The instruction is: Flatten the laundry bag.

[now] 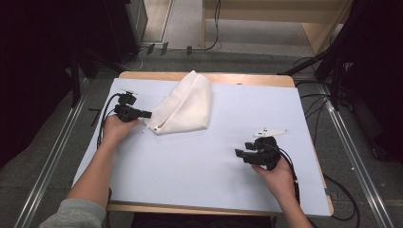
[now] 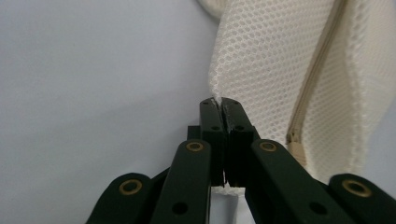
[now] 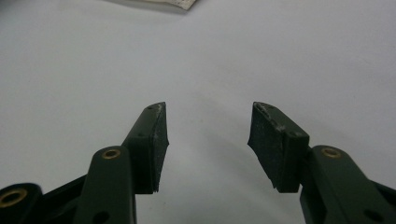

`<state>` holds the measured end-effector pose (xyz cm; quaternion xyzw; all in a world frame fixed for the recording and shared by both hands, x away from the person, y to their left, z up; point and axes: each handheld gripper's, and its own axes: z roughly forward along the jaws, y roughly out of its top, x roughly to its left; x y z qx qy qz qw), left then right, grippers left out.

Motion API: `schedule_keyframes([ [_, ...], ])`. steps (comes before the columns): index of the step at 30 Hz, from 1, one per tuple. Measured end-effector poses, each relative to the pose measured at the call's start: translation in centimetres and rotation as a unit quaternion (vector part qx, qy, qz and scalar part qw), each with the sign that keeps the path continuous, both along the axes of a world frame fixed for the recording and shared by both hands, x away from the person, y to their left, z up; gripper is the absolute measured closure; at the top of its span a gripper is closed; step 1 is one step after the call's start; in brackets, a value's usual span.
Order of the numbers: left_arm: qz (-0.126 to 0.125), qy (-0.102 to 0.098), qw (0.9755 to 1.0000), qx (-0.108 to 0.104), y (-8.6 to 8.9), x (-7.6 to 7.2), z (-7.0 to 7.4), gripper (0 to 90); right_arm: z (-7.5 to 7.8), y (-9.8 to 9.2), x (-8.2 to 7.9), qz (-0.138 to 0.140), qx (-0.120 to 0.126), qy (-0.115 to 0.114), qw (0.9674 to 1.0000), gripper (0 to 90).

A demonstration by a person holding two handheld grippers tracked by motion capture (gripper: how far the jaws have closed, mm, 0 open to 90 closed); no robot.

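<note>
A white mesh bag with a beige zipper lies at the back middle of the pale blue table mat. My left gripper is at the bag's near left corner, its jaws pressed together on the mesh edge. In the left gripper view the mesh bag rises from between the pinched tips of the left gripper, and the zipper runs down its right side. My right gripper rests on the mat at the front right, open, with nothing between the jaws; in its own view the right gripper frames bare mat.
The mat covers a wooden table whose far edge shows at the back. Cables trail on the floor to the right, and dark stands flank both sides. A corner of the bag peeks in at the top of the right gripper view.
</note>
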<state>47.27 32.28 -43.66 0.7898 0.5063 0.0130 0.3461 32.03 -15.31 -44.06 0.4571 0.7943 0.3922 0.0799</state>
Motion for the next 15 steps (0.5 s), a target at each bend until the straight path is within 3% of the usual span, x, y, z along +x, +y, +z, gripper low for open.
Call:
schedule_keyframes([
  [1, 0.0, -0.004, 0.9999, -0.015, 0.1, -0.2, 0.5, 90.0, 0.0, 0.0, 0.0, 0.0, 0.0, 0.0, 1.0, 48.1],
  [5, -0.001, -0.013, 0.9994, -0.034, -0.1, -0.8, 1.7, 90.0, 0.0, 0.0, 0.0, -0.001, 0.002, 0.001, 1.0, 48.1],
  [10, -0.009, -0.026, 0.9989, -0.038, -0.9, -1.4, 3.1, 90.0, 0.1, 0.2, 0.0, 0.0, 0.001, -0.001, 1.0, 48.2],
  [12, -0.024, -0.045, 0.998, -0.037, -1.9, -1.9, 4.5, 90.0, 0.2, 0.2, 0.0, -0.002, 0.001, -0.001, 1.0, 48.2],
  [15, -0.035, -0.053, 0.9974, -0.036, -3.1, -2.1, 5.4, 90.0, 0.3, 0.2, 0.0, -0.002, 0.001, -0.003, 1.0, 48.2],
])
